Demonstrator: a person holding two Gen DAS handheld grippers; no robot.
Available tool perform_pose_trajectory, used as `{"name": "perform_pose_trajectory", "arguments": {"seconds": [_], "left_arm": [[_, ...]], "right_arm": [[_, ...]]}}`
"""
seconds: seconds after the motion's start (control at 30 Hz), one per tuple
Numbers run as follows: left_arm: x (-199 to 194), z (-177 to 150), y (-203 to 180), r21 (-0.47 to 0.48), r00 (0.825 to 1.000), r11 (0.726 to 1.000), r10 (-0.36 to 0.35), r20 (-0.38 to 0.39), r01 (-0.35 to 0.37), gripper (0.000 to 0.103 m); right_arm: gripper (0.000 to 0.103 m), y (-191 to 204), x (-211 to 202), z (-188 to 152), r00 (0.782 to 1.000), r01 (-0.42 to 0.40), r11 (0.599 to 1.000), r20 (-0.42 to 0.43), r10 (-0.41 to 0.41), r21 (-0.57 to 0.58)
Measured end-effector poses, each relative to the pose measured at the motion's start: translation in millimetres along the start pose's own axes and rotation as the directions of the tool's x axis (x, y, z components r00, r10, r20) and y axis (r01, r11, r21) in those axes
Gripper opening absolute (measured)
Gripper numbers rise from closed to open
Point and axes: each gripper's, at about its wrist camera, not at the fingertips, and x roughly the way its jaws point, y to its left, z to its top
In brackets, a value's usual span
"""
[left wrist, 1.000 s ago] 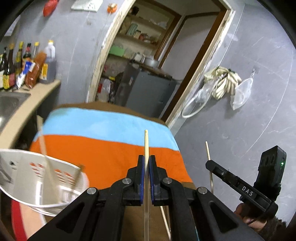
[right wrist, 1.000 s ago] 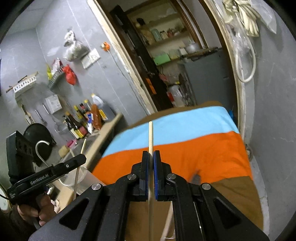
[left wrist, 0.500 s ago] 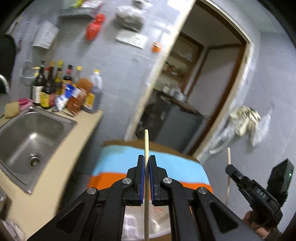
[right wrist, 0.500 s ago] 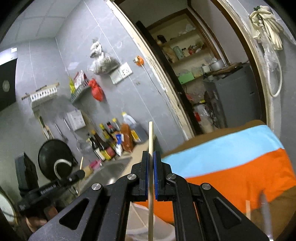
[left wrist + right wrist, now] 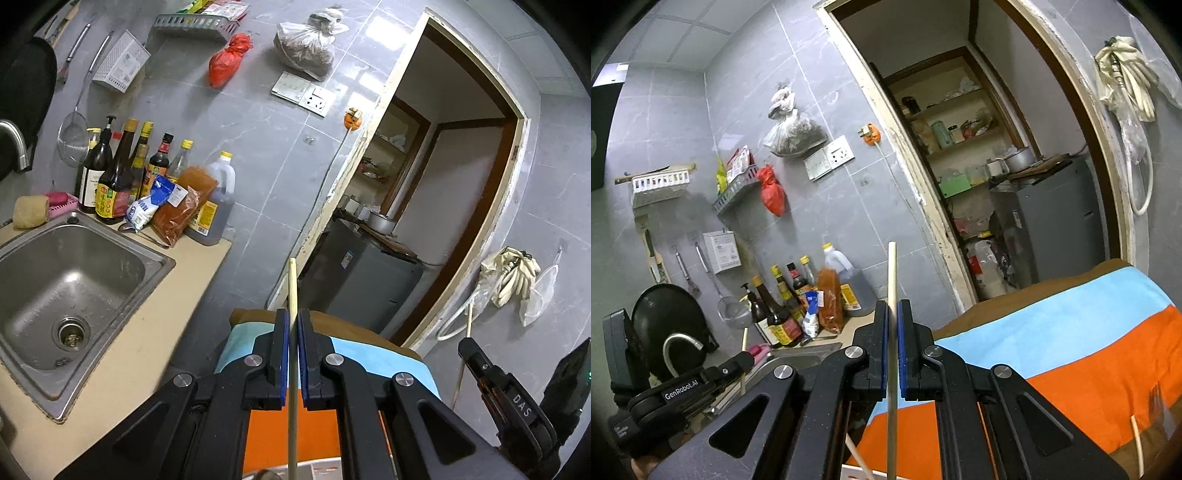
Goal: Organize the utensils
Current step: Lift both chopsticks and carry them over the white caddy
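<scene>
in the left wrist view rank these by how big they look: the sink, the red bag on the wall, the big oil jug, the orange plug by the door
1. sink, though it is nearest the camera
2. oil jug
3. red bag, not far behind the jug
4. orange plug, clearly the smallest

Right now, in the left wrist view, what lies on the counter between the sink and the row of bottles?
In the left wrist view, a metal spoon lies between the sink and the bottles, beside leaning food packets.
</scene>
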Motion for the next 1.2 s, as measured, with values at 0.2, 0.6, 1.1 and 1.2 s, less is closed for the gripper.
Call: {"name": "perform_pose_trajectory", "arguments": {"seconds": [0.2, 0.6, 1.1, 1.2], "left_arm": [[6, -3, -1, 0.015, 1.000, 1.000, 0.017, 0.021, -0.018, 0.005], [15, -13, -13, 0.070, 0.999, 0.997, 0.037, 0.032, -0.039, 0.005], [-5, -28, -17, 0.151, 0.997, 0.988, 0.044, -0.057, -0.035, 0.005], [-10, -28, -16, 0.141, 0.996, 0.990, 0.028, -0.090, -0.015, 0.005]], "right_arm": [[0.004, -2, 6, -10, 0.999, 0.033, 0.999, -0.002, -0.033, 0.011], [0.005, -6, 13, -17, 0.999, 0.047, 0.999, -0.022, -0.047, -0.003], [0.007, -3, -3, -29, 0.997, 0.018, 0.999, -0.076, -0.021, -0.041], [0.028, -3, -14, -27, 0.996, 0.009, 0.999, -0.090, -0.012, -0.037]]}}
